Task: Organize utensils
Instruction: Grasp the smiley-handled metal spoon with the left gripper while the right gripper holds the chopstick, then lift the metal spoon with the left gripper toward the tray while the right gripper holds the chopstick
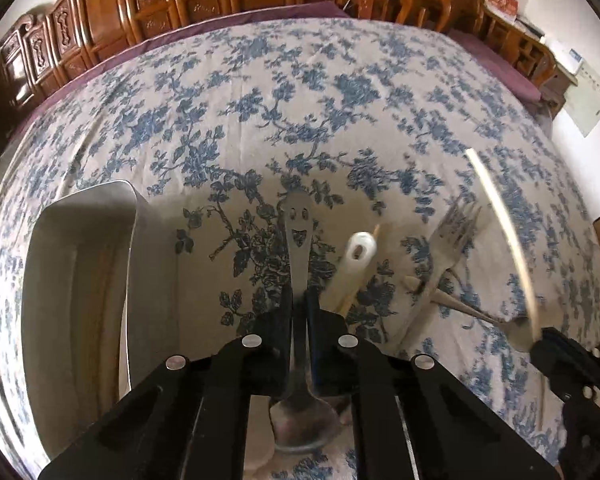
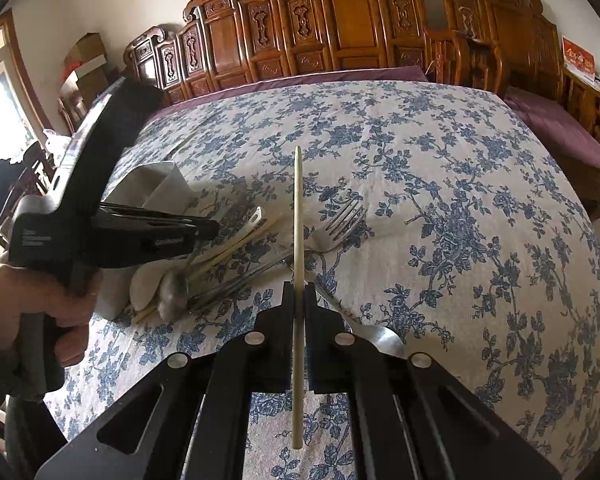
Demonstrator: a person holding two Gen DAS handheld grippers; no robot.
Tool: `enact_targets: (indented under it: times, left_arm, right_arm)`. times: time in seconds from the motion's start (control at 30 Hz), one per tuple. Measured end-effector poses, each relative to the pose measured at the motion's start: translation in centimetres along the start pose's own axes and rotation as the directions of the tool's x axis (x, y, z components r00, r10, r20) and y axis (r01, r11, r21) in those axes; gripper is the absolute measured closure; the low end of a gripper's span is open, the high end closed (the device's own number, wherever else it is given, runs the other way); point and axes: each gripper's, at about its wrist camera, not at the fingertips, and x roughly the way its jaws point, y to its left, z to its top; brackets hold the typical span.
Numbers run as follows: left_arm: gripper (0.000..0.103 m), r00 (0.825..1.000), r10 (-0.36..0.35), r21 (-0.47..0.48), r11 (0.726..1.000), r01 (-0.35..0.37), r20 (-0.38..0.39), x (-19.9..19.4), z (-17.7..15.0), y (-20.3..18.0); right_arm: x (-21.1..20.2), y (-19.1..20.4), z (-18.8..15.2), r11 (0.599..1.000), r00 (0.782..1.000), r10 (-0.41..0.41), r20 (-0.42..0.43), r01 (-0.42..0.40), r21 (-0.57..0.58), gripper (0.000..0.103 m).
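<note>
My left gripper (image 1: 299, 300) is shut on a steel spoon (image 1: 298, 232) with a smiling face on its handle; the bowl hangs below the jaws. It also shows in the right wrist view (image 2: 204, 228), over the utensil pile. My right gripper (image 2: 299, 292) is shut on a pale chopstick (image 2: 298, 216) that stands upright; the same chopstick (image 1: 500, 232) shows blurred at the right of the left wrist view. On the cloth lie a fork (image 1: 452, 240), a white ceramic spoon (image 1: 356, 256), more chopsticks (image 2: 236, 248) and another steel spoon (image 2: 380, 338).
A grey rectangular holder (image 1: 92, 280) stands at the left on the blue floral tablecloth (image 1: 300, 100); it also shows in the right wrist view (image 2: 160, 184). Carved wooden chairs (image 2: 340, 32) line the far edge. A hand (image 2: 40, 300) holds the left gripper.
</note>
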Motion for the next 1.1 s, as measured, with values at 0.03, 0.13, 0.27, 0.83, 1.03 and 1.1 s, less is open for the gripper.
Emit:
enact_targets:
  times: [0.03,0.13,0.27,0.83,1.03,1.1]
  left_arm:
    - [0.097,1.000,-0.004,0.006,1.000,0.004,0.006,-0.3,-0.1,-0.1]
    - [0.097,0.999,-0.018,0.026,1.000,0.017,0.035,-1.7,-0.4,-0.8]
    - [0.097,0.997,-0.034,0.056,0.998,0.030,0.070,-3.6,-1.1,-1.6]
    - [0.098,0.976,-0.093,0.067,0.994,0.081,0.197,-9.0,-3.8,-1.7]
    - [0.098,0.971,-0.114,0.068,0.992,0.102,0.211,-9.7,-4.4,-1.7]
    - [0.098,0.968,-0.120,0.073,0.992,0.106,0.220,-10.1,-4.8,-1.7]
  right_arm:
    - [0.0,0.0,0.0,1.000,1.000,0.000,0.000,0.000,-0.001,0.097]
    - [-0.1,0.2,0.0,1.000,1.000,-0.002,0.001,0.002,-0.008,0.097]
    - [-0.3,0.2,0.0,1.000,1.000,-0.005,0.004,0.005,-0.006,0.097]
    - [-1.2,1.5,-0.2,0.998,0.998,-0.038,0.043,0.040,-0.041,0.097]
    - [-1.0,1.5,-0.4,0.997,0.998,-0.050,0.040,0.052,-0.048,0.097]
    - [-1.1,1.5,-0.4,0.998,0.998,-0.051,0.041,0.053,-0.047,0.097]
